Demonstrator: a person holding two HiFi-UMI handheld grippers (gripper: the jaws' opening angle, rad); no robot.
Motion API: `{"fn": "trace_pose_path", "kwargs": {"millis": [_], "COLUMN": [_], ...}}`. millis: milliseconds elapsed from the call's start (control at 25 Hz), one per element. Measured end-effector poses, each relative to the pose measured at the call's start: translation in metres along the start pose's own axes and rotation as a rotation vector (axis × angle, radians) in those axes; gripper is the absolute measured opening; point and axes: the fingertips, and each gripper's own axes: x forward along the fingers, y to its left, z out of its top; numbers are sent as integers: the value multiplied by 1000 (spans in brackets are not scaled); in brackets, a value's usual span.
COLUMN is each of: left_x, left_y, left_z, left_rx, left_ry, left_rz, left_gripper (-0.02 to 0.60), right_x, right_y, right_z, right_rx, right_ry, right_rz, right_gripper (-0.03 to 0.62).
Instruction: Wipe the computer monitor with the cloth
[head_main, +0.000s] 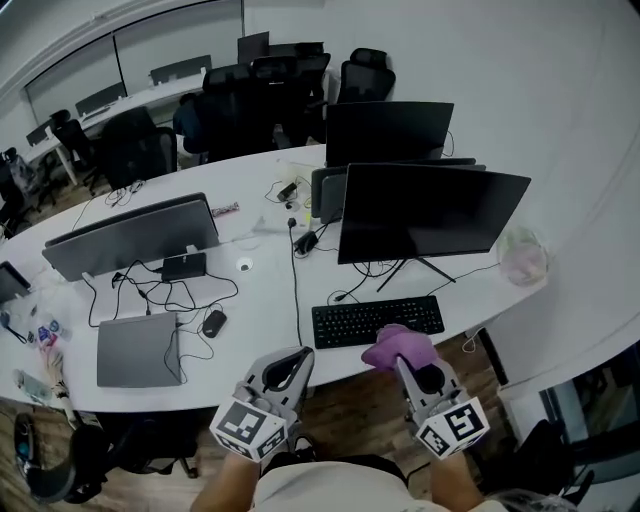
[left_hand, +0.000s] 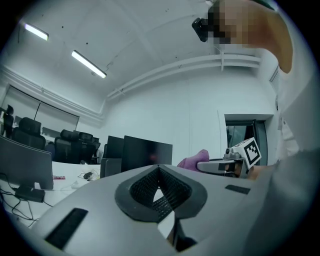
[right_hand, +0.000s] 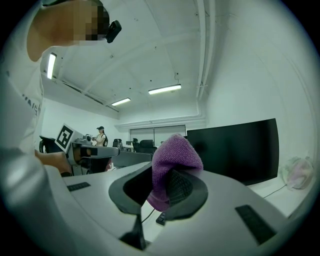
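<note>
The right gripper (head_main: 408, 368) is clenched on a bunched purple microfibre cloth (head_main: 398, 346). In the right gripper view the fabric is pinched between the two ribbed pads and bulges up above the jaw tips. In the head view the cloth is held over the near edge of the long white curved desk (head_main: 265, 300). There it overlaps the right end of the flat black keyboard (head_main: 377, 320).

The wide black flat-screen computer monitor (head_main: 430, 212) stands on its thin stand behind the keyboard. Its screen is dark, and it is well apart from the cloth. A second black monitor (head_main: 388, 132) stands behind it.

The left gripper (head_main: 297, 355) is held beside the right one, just left of the keyboard. Its jaws are pressed together at the tips, and the left gripper view shows nothing between them.

Further left on the desk lie a small black computer mouse (head_main: 213, 322) and a closed grey laptop (head_main: 138, 350). Behind them is a grey-backed screen (head_main: 130, 238) among loose black cables. Black office chairs (head_main: 250, 100) crowd the far side of the desk
</note>
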Motion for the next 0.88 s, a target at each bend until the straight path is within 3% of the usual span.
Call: {"fn": "trace_pose_path", "kwargs": {"millis": [440,880], "left_x": [6,69], "left_y": [53,67], "left_z": [0,6], "left_rx": [-18,-14], "left_ry": [4,-2], "left_rz": [26,129], "left_gripper": [6,7], "right_x": [65,104], "right_y": [6,-56], "right_z": [-1,-3], "right_rx": [-3,25], "right_ry": [35,29], "right_rz": [50,149], "right_gripper": [55,55]}}
